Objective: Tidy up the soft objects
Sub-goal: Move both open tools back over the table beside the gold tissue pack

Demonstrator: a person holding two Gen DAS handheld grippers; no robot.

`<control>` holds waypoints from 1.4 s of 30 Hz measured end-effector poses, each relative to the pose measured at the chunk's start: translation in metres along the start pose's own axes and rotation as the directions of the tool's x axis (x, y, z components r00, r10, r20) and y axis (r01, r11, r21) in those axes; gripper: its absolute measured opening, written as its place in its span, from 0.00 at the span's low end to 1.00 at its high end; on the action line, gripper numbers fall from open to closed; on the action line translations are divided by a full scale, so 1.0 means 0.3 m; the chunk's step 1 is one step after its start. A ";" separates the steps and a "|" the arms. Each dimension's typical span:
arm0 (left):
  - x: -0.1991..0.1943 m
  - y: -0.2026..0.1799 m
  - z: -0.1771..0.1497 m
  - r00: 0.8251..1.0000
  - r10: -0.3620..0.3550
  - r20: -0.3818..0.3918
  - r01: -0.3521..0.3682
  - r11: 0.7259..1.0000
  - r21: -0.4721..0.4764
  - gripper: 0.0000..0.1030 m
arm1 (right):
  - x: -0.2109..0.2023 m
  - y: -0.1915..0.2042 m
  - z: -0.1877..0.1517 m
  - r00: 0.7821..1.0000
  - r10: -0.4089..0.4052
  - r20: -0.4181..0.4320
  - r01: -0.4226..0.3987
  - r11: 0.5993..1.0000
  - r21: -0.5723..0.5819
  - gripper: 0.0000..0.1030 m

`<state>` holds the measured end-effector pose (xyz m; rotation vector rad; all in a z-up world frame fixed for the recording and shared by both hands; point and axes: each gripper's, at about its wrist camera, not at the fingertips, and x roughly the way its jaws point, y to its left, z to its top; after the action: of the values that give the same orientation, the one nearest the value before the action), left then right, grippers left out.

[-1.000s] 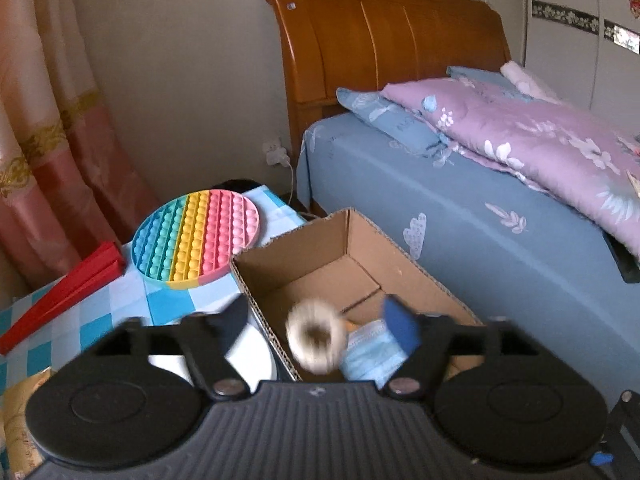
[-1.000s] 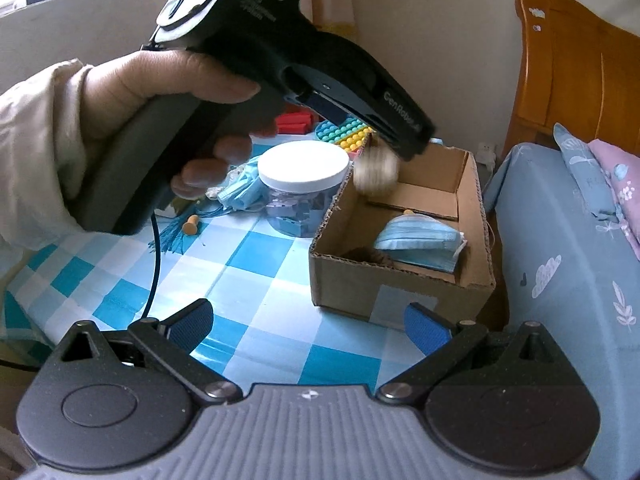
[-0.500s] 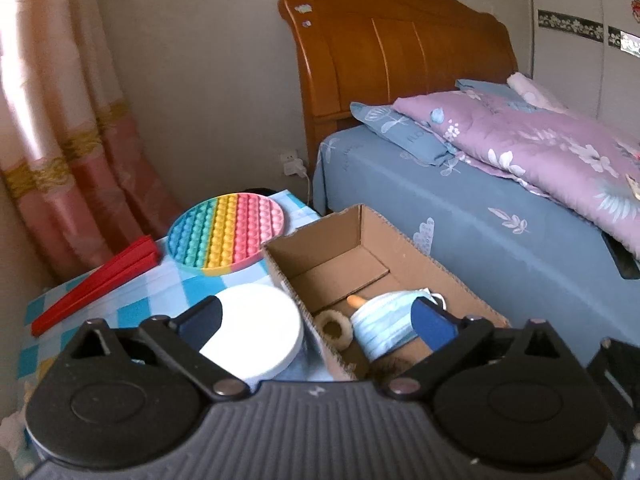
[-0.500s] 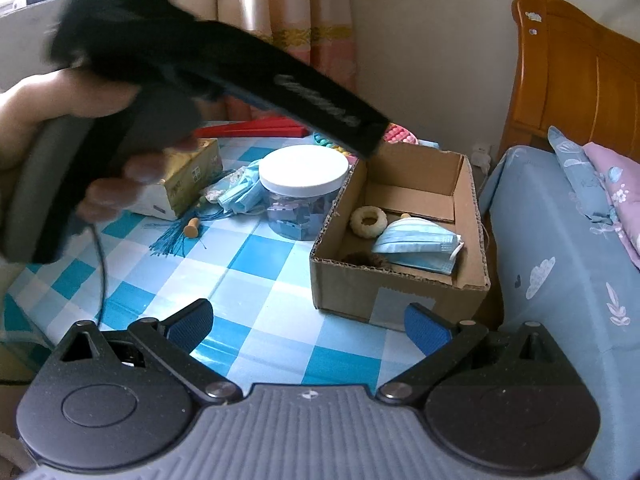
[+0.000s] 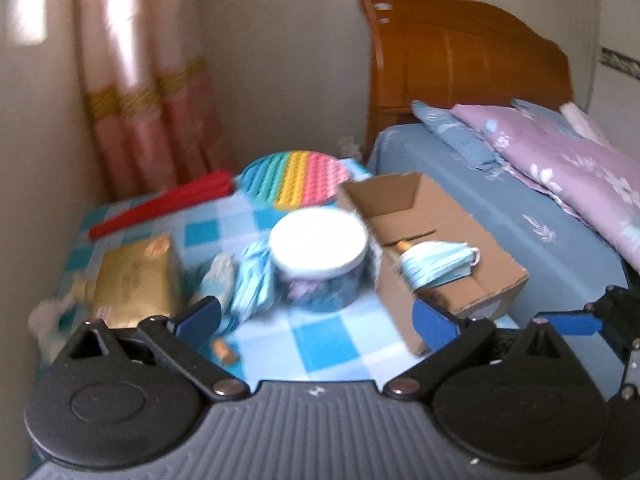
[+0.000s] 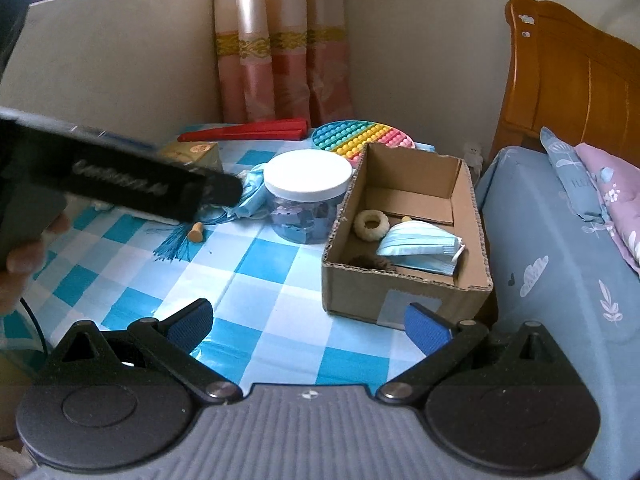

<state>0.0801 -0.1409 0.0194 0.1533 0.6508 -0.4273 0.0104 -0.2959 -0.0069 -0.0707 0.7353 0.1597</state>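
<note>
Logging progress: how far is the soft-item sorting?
Done: cream scrunchie, blue face mask and a dark scrunchie lie in the cardboard box. In hand: nothing; left gripper and right gripper are both open. Left: crumpled blue masks and a tassel on the table.

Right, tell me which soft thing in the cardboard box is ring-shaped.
The cream scrunchie, lying toward the back-left of the cardboard box. The blue face mask beside it is flat and folded; the dark item is partly hidden.

Beyond my fingers, white lettering on my left gripper's black body (image 6: 120, 188) is too blurred to read.
</note>
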 end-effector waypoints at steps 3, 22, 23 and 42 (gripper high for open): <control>-0.013 0.037 -0.048 0.999 0.046 -0.018 -0.047 0.998 -0.038 0.99 | 0.007 0.015 -0.002 1.000 0.000 -0.008 0.000 1.000 -0.009 1.00; -0.009 0.191 -0.152 0.986 0.161 -0.039 -0.165 0.980 -0.113 1.00 | 0.065 0.110 0.014 0.998 0.004 -0.056 -0.008 0.998 -0.067 1.00; -0.006 0.200 -0.157 0.986 0.163 -0.042 -0.167 0.979 -0.119 0.99 | 0.072 0.117 0.014 0.998 0.006 -0.061 -0.010 0.997 -0.072 1.00; 0.105 0.341 -0.218 0.965 0.237 -0.112 -0.253 0.954 -0.161 0.99 | 0.230 0.199 0.039 0.989 0.071 -0.131 -0.086 0.990 -0.115 1.00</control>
<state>0.1102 -0.0415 -0.0510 0.0858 0.7457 -0.1228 0.0585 -0.2274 -0.0453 -0.1684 0.8553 0.2768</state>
